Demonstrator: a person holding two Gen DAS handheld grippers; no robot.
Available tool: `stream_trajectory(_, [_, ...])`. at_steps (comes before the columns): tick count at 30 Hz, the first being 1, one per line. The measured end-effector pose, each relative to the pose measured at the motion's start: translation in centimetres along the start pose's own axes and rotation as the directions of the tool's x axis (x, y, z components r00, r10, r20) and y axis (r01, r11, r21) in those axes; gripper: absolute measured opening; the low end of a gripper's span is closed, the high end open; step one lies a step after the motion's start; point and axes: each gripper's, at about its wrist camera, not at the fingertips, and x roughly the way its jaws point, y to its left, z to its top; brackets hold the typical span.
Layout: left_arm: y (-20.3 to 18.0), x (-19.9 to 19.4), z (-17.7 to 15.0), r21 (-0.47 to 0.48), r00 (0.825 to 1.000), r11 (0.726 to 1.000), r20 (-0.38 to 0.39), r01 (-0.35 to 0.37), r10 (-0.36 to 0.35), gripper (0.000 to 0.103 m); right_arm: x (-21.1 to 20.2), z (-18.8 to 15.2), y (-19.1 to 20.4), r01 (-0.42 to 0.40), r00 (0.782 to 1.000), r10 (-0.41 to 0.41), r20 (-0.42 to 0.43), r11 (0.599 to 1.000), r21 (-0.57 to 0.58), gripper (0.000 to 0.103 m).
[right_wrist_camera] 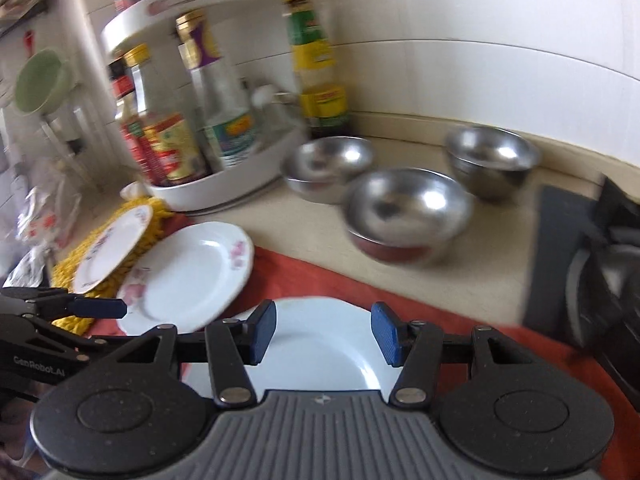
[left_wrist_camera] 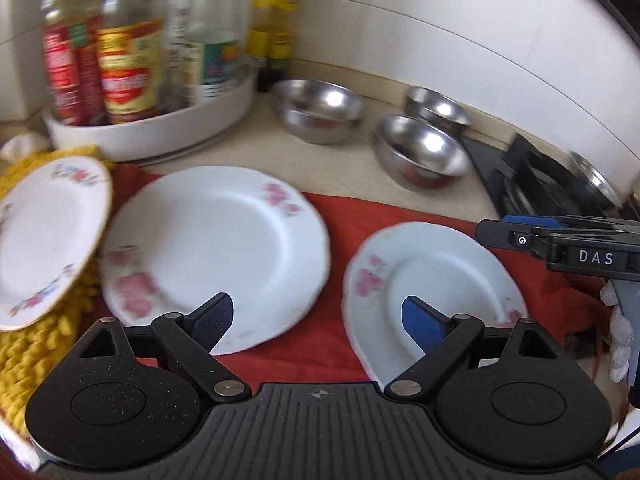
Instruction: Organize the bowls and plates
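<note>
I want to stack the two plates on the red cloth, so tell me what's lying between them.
Nothing but bare red cloth. The left wrist view shows a strip of it between the large plate and the smaller plate.

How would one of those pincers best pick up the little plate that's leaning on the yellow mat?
Probably by its rim. The small plate sits tilted on the yellow mat, its right edge raised above the big plate beside it. That lifted edge leaves room for one finger below and one above, so the open left gripper could come in from the right side, over the big plate.
</note>
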Motion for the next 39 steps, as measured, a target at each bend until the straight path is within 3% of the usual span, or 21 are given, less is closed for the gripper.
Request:
stream_trajectory(4, [3.2, -0.5, 0.0, -0.138, 0.996, 0.986, -0.009, -0.092, 0.092, 0.097, 3.7, 1.6, 2.7, -0.1, 0.994, 0.098, -0.044, 0.993, -0.06, 0.052])
stream_trajectory(10, [7.2, -0.2, 0.0, -0.341, 0.994, 0.934, -0.02, -0.107, 0.106, 0.099, 8.3, 3.3, 5.0, -0.162, 0.981, 0.153, -0.119, 0.984, -0.073, 0.052])
stream_trajectory(17, [7.7, 1.6, 0.4, -0.337, 0.996, 0.938, -0.053, -0.08, 0.065, 0.092, 10.4, 4.0, 5.7, -0.157, 0.975, 0.146, -0.165, 0.986, -0.058, 0.052])
stream_trajectory(23, [9.1, 2.8, 0.6, -0.382, 0.996, 0.921, -0.062, -0.08, 0.061, 0.091, 11.9, 4.5, 5.4, -0.194, 0.96, 0.185, -0.212, 0.981, -0.022, 0.052])
stream_trajectory(35, [8.9, 4.3, 1.8, -0.36, 0.99, 0.922, -0.037, -0.141, 0.137, 0.099, 14.7, 5.2, 5.1, -0.25, 0.939, 0.243, -0.244, 0.968, 0.002, 0.053])
stream_trajectory(39, [8.5, 4.5, 2.3, -0.341, 0.984, 0.923, -0.064, -0.177, 0.165, 0.096, 14.0, 5.1, 5.5, -0.24, 0.939, 0.222, -0.261, 0.97, -0.035, 0.052])
